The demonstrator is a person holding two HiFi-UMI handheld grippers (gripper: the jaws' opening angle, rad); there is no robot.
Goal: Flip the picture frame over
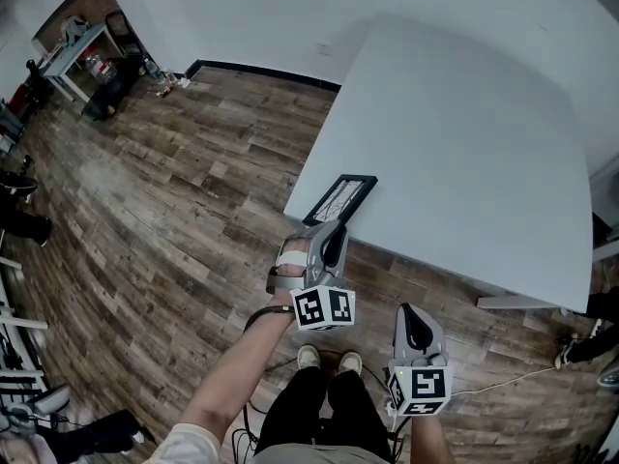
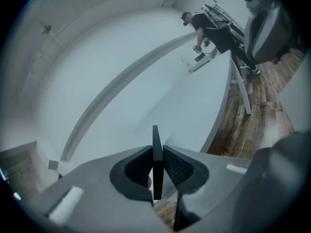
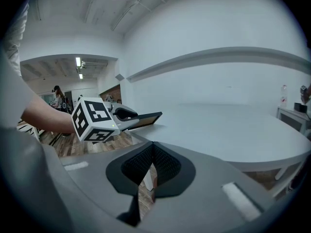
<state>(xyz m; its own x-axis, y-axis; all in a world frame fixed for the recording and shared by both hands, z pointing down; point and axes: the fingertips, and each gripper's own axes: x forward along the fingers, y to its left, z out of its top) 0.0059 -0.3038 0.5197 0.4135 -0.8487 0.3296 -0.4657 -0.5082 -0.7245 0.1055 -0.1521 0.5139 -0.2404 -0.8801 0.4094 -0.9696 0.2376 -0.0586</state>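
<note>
The black picture frame (image 1: 340, 199) hangs over the near-left corner of the white table (image 1: 464, 153), raised off the top and tilted. My left gripper (image 1: 332, 226) is shut on its near edge. In the left gripper view the frame (image 2: 155, 147) shows edge-on, pinched between the two pads. My right gripper (image 1: 406, 309) hovers lower and nearer, over the floor off the table's front edge, shut with nothing in it. From the right gripper view (image 3: 152, 155) the left gripper's marker cube (image 3: 95, 119) and the frame (image 3: 146, 118) are up at the left.
Wooden floor (image 1: 184, 211) lies to the left of the table and in front of it. Far off at the upper left stand a desk and clutter (image 1: 87, 61). Another person (image 2: 200, 27) stands beyond the table's far end. The holder's shoes (image 1: 329, 361) are below.
</note>
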